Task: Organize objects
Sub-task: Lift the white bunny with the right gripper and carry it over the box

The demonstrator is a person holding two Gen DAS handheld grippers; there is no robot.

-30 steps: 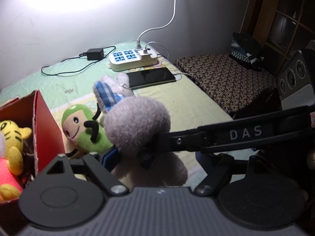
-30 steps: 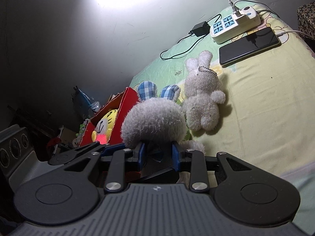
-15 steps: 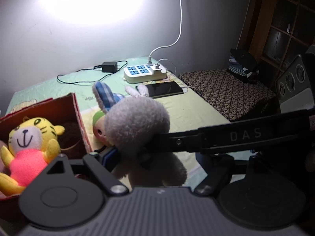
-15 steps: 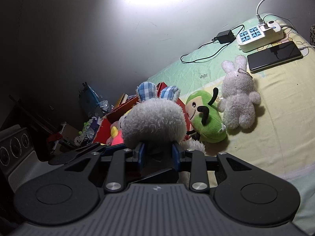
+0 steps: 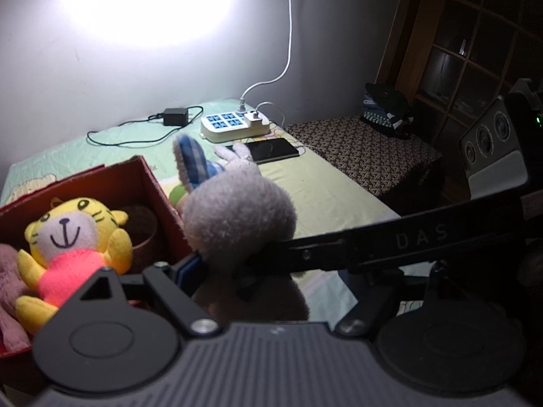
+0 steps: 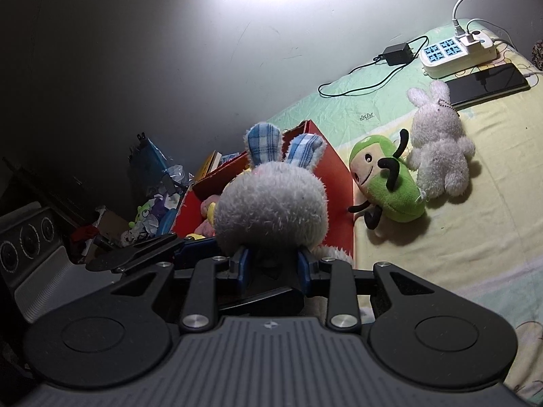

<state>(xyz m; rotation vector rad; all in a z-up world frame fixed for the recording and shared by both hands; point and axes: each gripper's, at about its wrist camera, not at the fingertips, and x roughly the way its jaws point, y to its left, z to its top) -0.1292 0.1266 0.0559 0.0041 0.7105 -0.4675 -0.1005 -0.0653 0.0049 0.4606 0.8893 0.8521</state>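
Now both claws hold the grey bunny [image 6: 271,200] up in the air, the right gripper [image 6: 271,264] and left gripper [image 5: 217,264] squeezing it tight, just beside the near right wall of the red box [image 5: 149,186]. Next, I think, it has to go left over the box, by the yellow tiger [image 5: 71,237], then be let go

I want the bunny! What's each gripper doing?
Left gripper: shut on the fluffy grey plush bunny with blue plaid ears.
Right gripper: shut on it too.

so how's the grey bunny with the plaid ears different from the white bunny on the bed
The grey bunny is gripped by both tongs, right and left, beside the red box; the white bunny lies loose on the bed. The grey bunny has blue plaid ears; the white bunny's ears are plain white and it wears a bead chain. Both are fluffy plush rabbits.
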